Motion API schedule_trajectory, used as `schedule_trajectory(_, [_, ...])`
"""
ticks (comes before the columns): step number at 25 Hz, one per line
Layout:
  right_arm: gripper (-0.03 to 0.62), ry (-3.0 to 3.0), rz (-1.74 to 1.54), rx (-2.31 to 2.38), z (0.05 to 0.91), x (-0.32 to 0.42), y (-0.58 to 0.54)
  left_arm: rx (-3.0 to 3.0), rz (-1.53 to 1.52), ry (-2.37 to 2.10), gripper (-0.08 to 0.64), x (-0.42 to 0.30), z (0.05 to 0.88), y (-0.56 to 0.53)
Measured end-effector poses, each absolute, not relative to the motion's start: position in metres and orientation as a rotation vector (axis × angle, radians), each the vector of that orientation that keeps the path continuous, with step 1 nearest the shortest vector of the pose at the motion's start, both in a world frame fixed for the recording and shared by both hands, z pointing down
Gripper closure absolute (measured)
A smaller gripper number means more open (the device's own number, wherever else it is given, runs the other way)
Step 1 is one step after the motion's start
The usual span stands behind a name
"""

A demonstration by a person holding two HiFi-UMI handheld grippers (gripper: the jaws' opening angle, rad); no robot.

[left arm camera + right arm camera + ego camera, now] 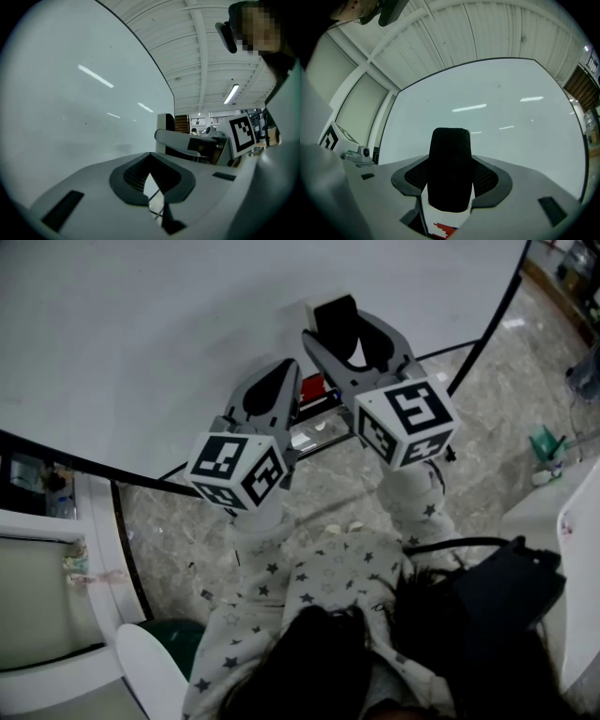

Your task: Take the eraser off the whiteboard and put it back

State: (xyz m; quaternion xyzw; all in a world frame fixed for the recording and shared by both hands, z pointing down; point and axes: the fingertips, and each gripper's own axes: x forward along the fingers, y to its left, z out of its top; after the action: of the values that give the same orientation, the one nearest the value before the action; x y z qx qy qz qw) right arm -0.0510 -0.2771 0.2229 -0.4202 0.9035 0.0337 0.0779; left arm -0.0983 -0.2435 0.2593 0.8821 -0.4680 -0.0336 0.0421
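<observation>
The whiteboard (150, 324) fills the wall ahead, and both pairs of tongs are raised level toward its lower edge. On the left, the left tongs (284, 371) are clenched: the dark pads meet at their tips with nothing between them, and they sit just short of the board. Below and between the two tools runs the ledge (317, 432) along the board's bottom edge.

To the right, the right tongs (351, 317) stand a little higher and are grasping the eraser (339, 326). From their own view the eraser (450, 164) sits upright between the two pads, its black felt on top and a white body with a red mark underneath. It is off the ledge, close up against the board; I cannot tell whether it touches.
</observation>
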Motion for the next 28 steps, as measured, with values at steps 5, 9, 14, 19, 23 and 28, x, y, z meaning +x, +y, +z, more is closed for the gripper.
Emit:
schedule_trajectory(5, [0.333, 2.707, 0.099, -1.253, 0.222, -0.051, -0.278, 2.69, -0.141, -1.441, 0.56, -0.099, 0.257, -0.245])
schedule_trajectory(9, [0.333, 2.703, 0.104, -1.257, 0.222, -0.05, -0.279, 2.688, -0.16, -1.438, 0.558, -0.1, 0.256, -0.246])
schedule_trajectory(14, [0.333, 2.698, 0.111, -1.254, 0.221, -0.049, -0.278, 2.699, -0.158, -1.424, 0.56, -0.098, 0.256, -0.245])
schedule_trajectory(19, [0.333, 2.69, 0.128, -1.254, 0.216, -0.049, -0.276, 2.709, -0.166, -1.42, 0.558, -0.098, 0.253, -0.242])
schedule_trajectory(23, [0.333, 2.67, 0.15, -1.262, 0.211, -0.046, -0.277, 2.72, -0.168, -1.419, 0.559, -0.096, 0.248, -0.243])
schedule_trajectory(28, [0.333, 2.65, 0.176, -1.271, 0.206, -0.045, -0.279, 2.724, -0.169, -1.411, 0.558, -0.095, 0.245, -0.242])
